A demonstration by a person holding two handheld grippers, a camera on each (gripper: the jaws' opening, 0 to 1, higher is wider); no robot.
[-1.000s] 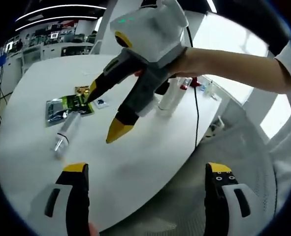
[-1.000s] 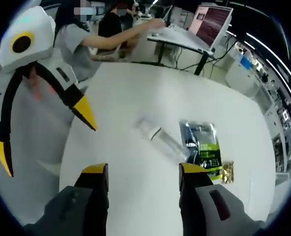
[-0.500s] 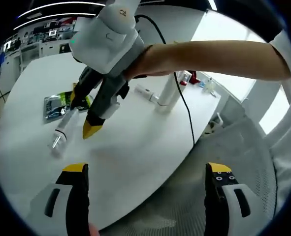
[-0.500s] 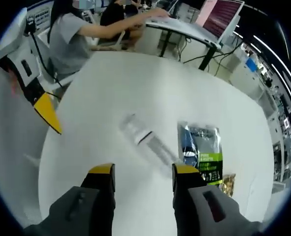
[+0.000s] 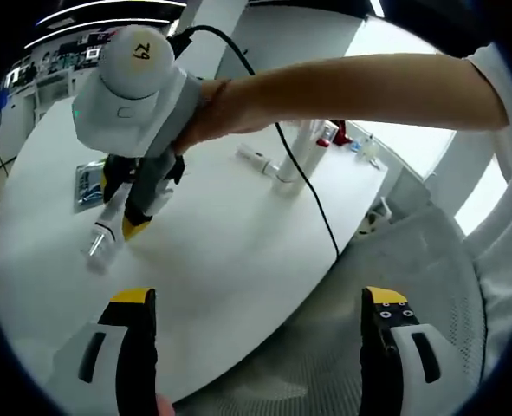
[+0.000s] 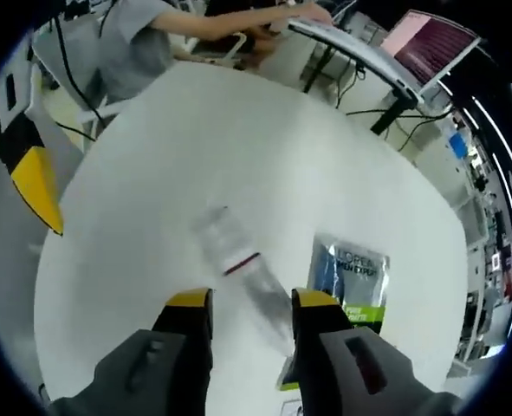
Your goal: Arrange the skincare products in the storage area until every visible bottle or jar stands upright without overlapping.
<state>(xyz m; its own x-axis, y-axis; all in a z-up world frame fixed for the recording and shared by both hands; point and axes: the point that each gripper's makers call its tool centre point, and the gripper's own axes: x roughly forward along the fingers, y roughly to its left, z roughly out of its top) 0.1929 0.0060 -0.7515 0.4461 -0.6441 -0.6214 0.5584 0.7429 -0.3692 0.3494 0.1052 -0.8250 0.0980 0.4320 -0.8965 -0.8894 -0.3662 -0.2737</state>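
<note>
A round white table (image 6: 264,165) carries a flat green-and-silver packet (image 6: 346,276) near its far side. Beyond the table's edge, a seated person in a grey shirt (image 6: 139,39) reaches toward a desk with a monitor (image 6: 429,39).

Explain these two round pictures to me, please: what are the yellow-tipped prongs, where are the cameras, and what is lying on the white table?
No robot here: a person holds a two-pronged gripper in each hand, and a fisheye camera rides on each.

In the left gripper view, the left gripper stands open and empty above the table's near edge, while the person's other hand reaches the right gripper down to a clear bottle lying on its side.

The right gripper view looks along the right gripper, whose open prongs straddle that bottle; a real grip cannot be confirmed.

On the white table also lie a green sachet, a white tube and an upright white bottle.
</note>
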